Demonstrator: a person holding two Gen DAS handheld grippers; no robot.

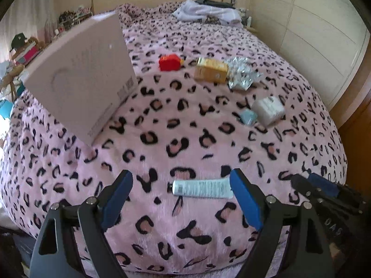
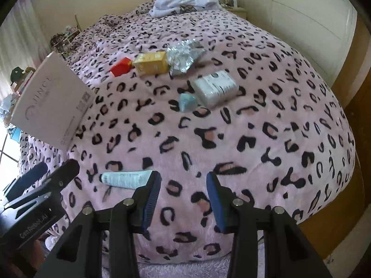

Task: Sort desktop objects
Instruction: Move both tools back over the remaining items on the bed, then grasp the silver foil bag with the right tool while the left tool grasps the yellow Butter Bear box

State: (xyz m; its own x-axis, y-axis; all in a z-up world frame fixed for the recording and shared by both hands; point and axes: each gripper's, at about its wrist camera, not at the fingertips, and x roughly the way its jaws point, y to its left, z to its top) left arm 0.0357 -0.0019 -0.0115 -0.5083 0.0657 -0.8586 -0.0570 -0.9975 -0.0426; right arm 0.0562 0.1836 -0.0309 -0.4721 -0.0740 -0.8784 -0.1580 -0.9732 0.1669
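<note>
Tube [image 1: 202, 187] lying flat on bedspread [image 1: 185, 139] between wide-open, empty left gripper [image 1: 182, 193]; right gripper [image 2: 183, 193] half-open, empty; best pinched across its body, squarely.

The white tube [image 1: 202, 187] has its wide end hidden behind a finger of the left hand-held gripper [image 1: 182, 192]. Print on the pink box [image 1: 81, 74] is blurred; shelf clutter [image 1: 74, 15] past the bed's far corner is perhaps bottles.

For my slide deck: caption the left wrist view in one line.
Open left gripper hovers over a white tube on a leopard-print blanket, pink box to its left.
</note>
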